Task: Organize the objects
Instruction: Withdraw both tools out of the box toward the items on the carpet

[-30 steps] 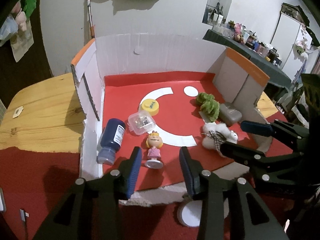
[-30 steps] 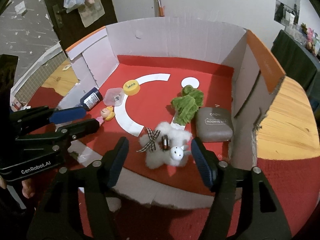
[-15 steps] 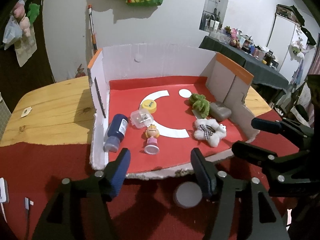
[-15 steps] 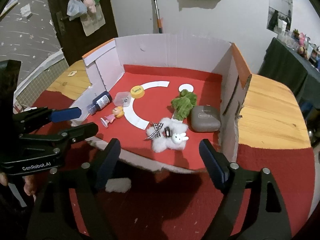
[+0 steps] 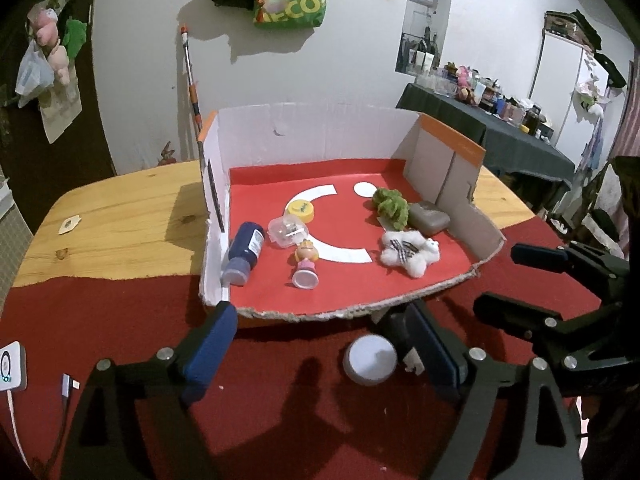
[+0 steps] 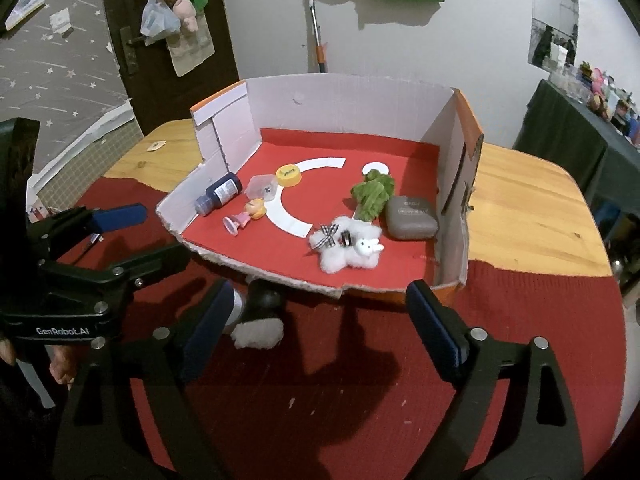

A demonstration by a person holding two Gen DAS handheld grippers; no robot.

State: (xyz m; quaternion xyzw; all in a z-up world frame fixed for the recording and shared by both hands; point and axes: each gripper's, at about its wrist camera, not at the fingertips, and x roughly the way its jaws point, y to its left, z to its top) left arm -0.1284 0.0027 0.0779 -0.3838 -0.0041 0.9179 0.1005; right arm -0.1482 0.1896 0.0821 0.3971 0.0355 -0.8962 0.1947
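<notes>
Both grippers have drawn back from the cardboard tray (image 5: 452, 152) since a second ago, when their fingers reached over its torn front edge; they now hang above the red cloth (image 6: 360, 400) in front of it. The left gripper (image 5: 320, 344) has its fingers spread wide, nothing between them, and the right gripper (image 6: 328, 328) is likewise spread and empty.

Nearest, on the cloth just before the tray, lie a white round lid (image 5: 371, 360) and a small white fluffy piece (image 6: 258, 334).

Inside the tray, on its red floor, the front row holds a dark blue paint bottle (image 5: 245, 252) lying on its side against the left wall, a little doll figurine (image 5: 306, 264) tipped over beside it, and a white plush bunny (image 5: 408, 254) to the right. Behind these sit a clear plastic box (image 5: 288, 232) touching a yellow round cap (image 5: 300, 210), and, on the right, a green plush (image 5: 392, 208) next to a grey case (image 5: 429, 218) near the right wall.

The tray rests on a wooden counter (image 6: 528, 208), with a green bag (image 5: 290, 0) hung on the wall beyond.
</notes>
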